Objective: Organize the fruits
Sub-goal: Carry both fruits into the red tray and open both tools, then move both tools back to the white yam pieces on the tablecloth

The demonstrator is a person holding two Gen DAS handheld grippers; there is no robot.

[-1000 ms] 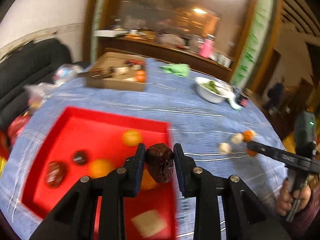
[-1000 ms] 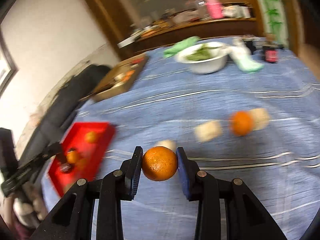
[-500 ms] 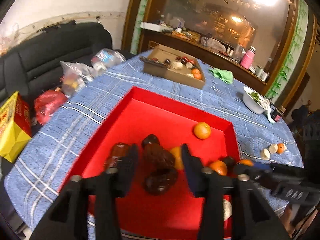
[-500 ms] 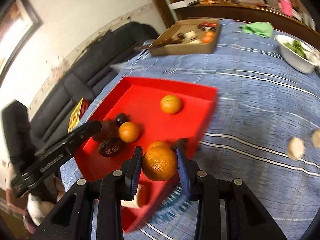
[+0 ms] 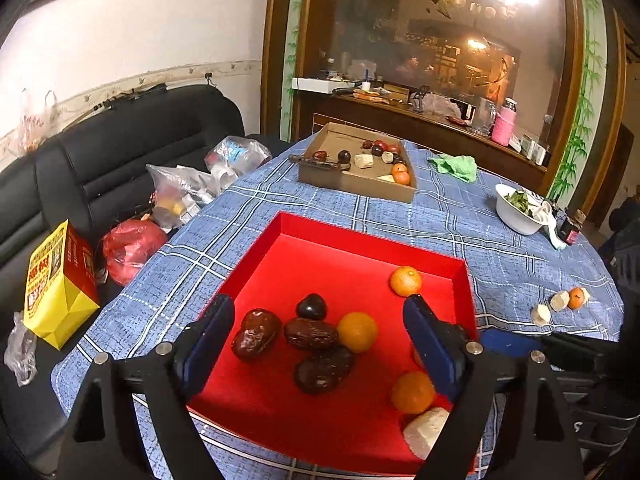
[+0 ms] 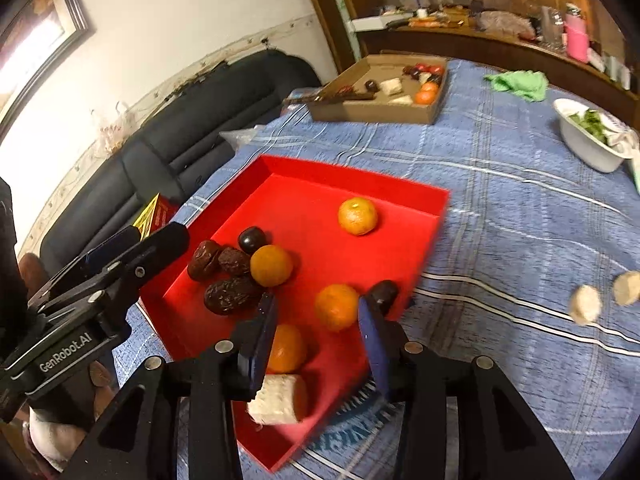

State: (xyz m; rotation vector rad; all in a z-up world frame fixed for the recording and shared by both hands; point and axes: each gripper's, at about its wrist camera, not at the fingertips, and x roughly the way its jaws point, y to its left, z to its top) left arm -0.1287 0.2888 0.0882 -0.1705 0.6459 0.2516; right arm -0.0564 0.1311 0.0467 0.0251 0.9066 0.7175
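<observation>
Left gripper is spread wide over the red tray with nothing in it. Just below sit three wrinkly dark dates bunched together, a small dark round fruit and an orange touching them. Another orange sits alone near the far wall. Right gripper is also parted and empty, an orange lying loose in the tray between its fingers, white chunk by the near corner

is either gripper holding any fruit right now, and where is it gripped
Nothing is held. The left gripper and right gripper are both open above the red tray.
</observation>
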